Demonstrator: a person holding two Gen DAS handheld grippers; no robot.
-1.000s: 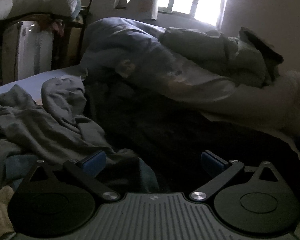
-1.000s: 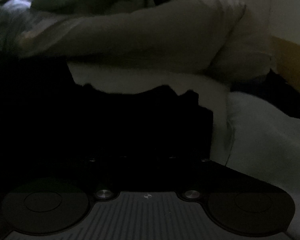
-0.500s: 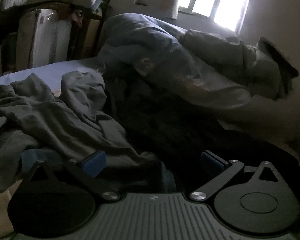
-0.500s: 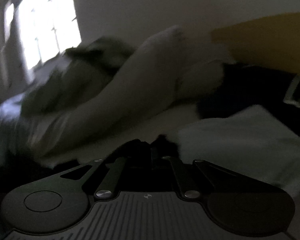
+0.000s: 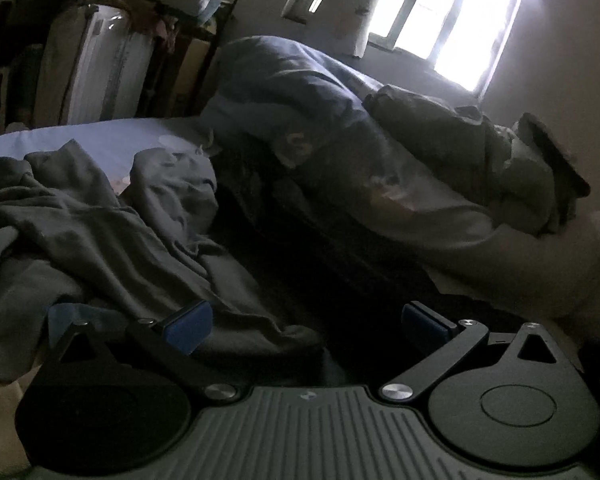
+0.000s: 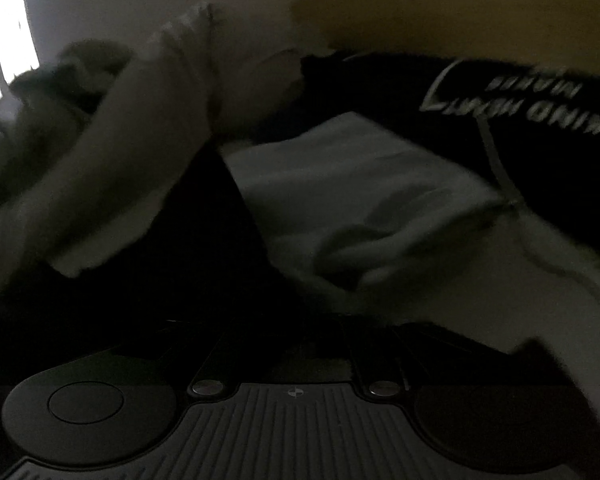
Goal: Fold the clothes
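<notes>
Blue-padded left gripper (image 5: 306, 325) wide apart, empty

A bright barred window (image 5: 448, 16) lights the far wall, a cluttered shelf (image 5: 100, 60) stands in the left corner, and a yellowish board (image 6: 480, 12) leans at the right

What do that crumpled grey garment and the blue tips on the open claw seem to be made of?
The grey garment looks like soft matte knit, perhaps cotton jersey, as it lies in limp folds. The blue pads on the left claw look smooth and dull, perhaps rubber or foam; the light is too dim to be sure.
</notes>
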